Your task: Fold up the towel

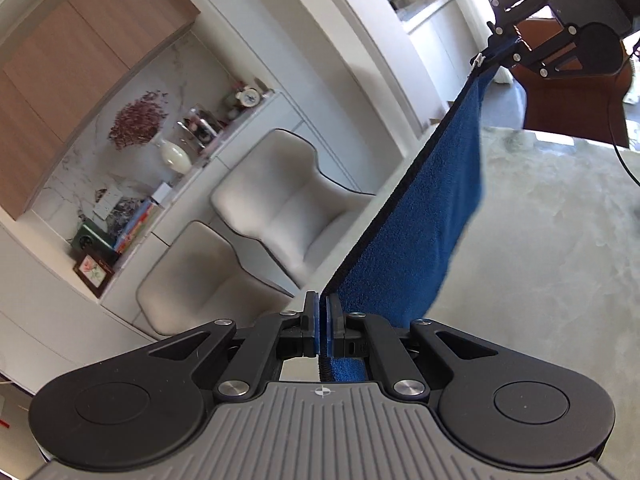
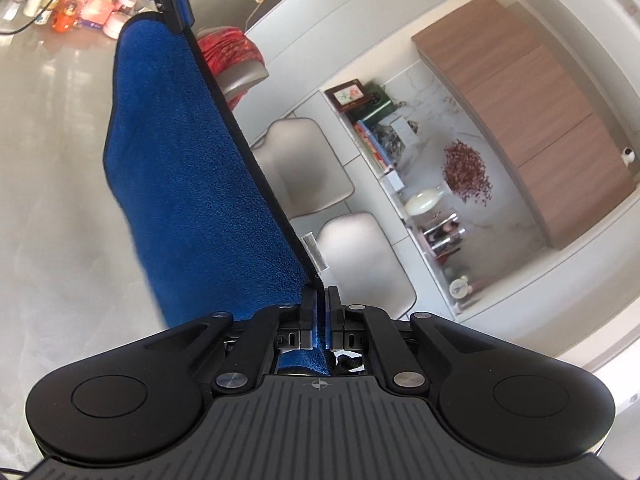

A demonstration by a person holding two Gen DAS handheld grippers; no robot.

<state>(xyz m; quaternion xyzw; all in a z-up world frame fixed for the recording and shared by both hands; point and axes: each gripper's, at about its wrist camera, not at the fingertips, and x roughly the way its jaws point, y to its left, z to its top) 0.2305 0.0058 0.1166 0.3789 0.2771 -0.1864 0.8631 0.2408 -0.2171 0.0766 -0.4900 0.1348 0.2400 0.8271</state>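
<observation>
A blue towel (image 1: 432, 208) with a dark hem is stretched taut in the air between my two grippers, above the pale table (image 1: 540, 260). My left gripper (image 1: 323, 308) is shut on one corner of the towel. My right gripper (image 2: 322, 300) is shut on the other corner of the same edge of the towel (image 2: 192, 168). The right gripper shows far off in the left wrist view (image 1: 500, 46), and the left gripper shows far off in the right wrist view (image 2: 176, 4). The towel hangs down from the held edge toward the table.
Two pale upholstered chairs (image 1: 280, 200) stand beyond the table edge. A white sideboard (image 1: 192, 168) with a vase, books and frames lines the wall. A brown chair (image 1: 572, 100) stands at the far end. Bottles and boxes (image 2: 72, 4) crowd the table's far end.
</observation>
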